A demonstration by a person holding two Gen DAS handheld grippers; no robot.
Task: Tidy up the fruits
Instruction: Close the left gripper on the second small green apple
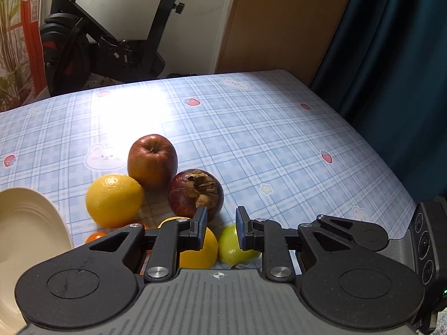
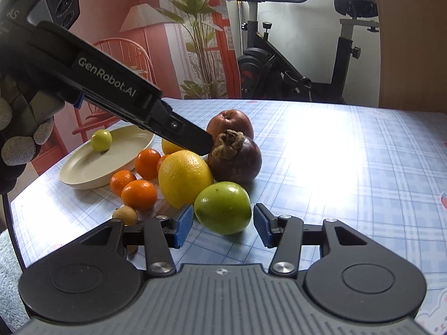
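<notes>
A cluster of fruit lies on the blue checked tablecloth (image 2: pixel 349 167). My right gripper (image 2: pixel 223 226) is open, its blue pads either side of a green fruit (image 2: pixel 223 206) without touching it. Behind that fruit sit a large yellow citrus (image 2: pixel 184 178), a dark mangosteen (image 2: pixel 237 162) and a red apple (image 2: pixel 230 122). My left gripper (image 1: pixel 221 229) is shut to a narrow gap with nothing in it, above a yellow citrus (image 1: pixel 209 251) and the green fruit (image 1: pixel 229 243). In the right wrist view its tip (image 2: pixel 205 143) hovers by the mangosteen. A cream plate (image 2: pixel 83 170) holds one small green fruit (image 2: pixel 101 139).
Three tangerines (image 2: pixel 139 194) and a small brown longan (image 2: pixel 125 215) lie between the plate and the big citrus. A gloved hand (image 2: pixel 19 139) holds the left gripper. An exercise bike (image 2: pixel 293 69) stands beyond the table's far edge. A dark curtain (image 1: pixel 391 55) hangs to the right.
</notes>
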